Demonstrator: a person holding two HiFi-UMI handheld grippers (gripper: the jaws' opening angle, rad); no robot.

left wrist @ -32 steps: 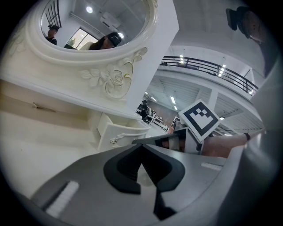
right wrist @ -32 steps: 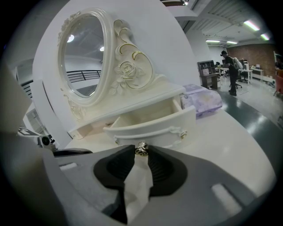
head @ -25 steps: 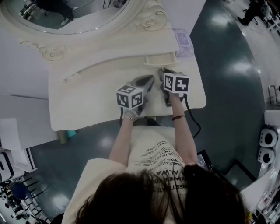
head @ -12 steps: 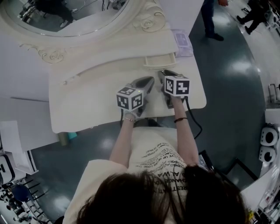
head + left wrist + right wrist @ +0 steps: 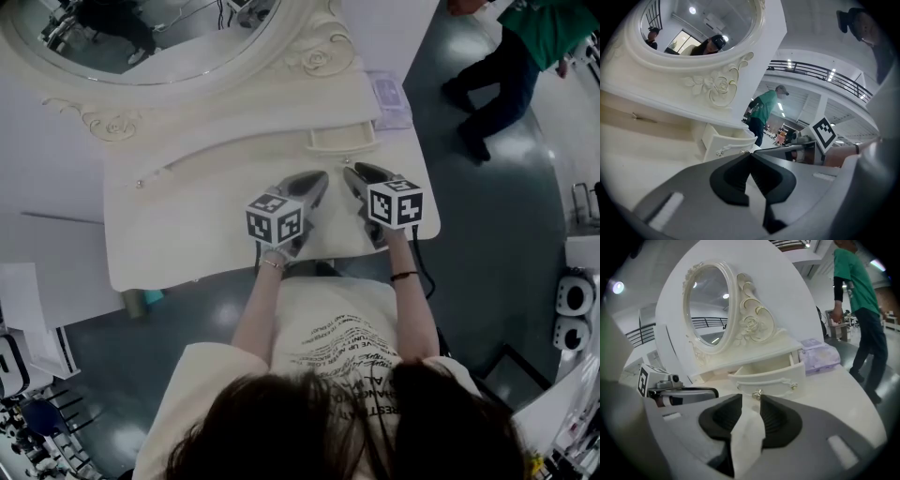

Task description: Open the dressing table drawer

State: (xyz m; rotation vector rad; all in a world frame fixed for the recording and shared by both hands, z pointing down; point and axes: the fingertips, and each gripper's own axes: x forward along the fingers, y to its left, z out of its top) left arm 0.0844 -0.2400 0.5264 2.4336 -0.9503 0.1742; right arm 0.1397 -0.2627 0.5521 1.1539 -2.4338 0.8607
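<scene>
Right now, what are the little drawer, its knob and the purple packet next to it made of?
The drawer looks like wood or board painted smooth cream, with a raised trim line across the front. Its knob looks like metal, because it glints. The purple packet beside it seems to be soft plastic wrap, slightly crinkled, but I can't be sure.
</scene>
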